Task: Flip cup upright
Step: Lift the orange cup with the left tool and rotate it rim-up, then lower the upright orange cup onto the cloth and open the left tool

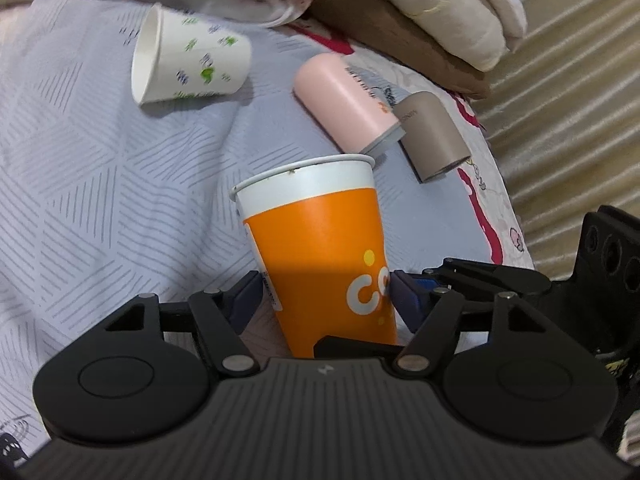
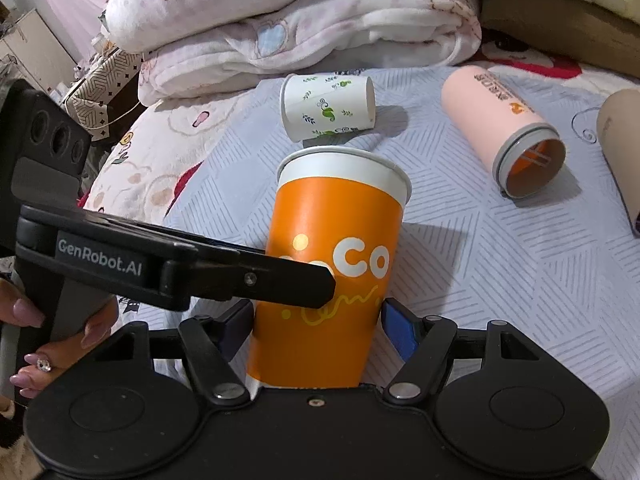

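An orange paper cup (image 1: 320, 248) with a white rim stands upright, mouth up, on the grey patterned bedspread; it also shows in the right wrist view (image 2: 332, 264). My left gripper (image 1: 326, 286) is shut on its lower body, pads touching both sides. My right gripper (image 2: 316, 320) has its blue pads close at both sides of the cup. The left gripper's finger (image 2: 256, 280) crosses the cup's front. A white floral paper cup (image 1: 188, 60) lies on its side behind, also in the right wrist view (image 2: 328, 108).
A pink tumbler (image 1: 344, 104) (image 2: 504, 128) and a beige cylinder (image 1: 432, 136) (image 2: 620, 144) lie on their sides to the right. Folded blankets (image 2: 288, 24) are piled at the back. The bed's edge (image 1: 516, 216) drops off right of the left gripper.
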Demonstrator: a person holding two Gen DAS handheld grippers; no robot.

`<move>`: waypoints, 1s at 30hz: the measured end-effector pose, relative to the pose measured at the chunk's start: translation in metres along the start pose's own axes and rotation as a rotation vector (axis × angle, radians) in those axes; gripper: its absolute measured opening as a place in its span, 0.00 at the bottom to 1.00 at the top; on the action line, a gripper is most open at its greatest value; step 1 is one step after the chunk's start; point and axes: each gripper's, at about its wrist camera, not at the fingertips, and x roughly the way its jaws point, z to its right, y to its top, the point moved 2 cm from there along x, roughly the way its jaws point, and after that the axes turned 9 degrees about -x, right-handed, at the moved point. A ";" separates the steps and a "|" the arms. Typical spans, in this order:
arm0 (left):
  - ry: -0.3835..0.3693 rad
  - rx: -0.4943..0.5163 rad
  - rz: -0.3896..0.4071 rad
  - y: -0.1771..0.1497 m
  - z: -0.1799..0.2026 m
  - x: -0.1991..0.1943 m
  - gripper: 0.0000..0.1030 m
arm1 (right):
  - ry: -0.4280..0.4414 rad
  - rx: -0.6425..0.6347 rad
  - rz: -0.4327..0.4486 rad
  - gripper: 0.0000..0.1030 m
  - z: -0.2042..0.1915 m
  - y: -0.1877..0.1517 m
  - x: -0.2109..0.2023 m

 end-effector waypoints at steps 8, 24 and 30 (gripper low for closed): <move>0.063 0.221 0.127 -0.011 0.032 -0.022 0.67 | -0.093 -0.112 0.089 0.73 -0.019 0.001 -0.013; 0.030 0.398 0.325 -0.016 0.044 -0.044 0.65 | -0.263 -0.260 0.253 0.72 -0.036 0.001 -0.011; 0.052 0.440 0.377 -0.020 0.047 -0.039 0.66 | -0.409 -0.370 0.315 0.72 -0.043 -0.002 -0.002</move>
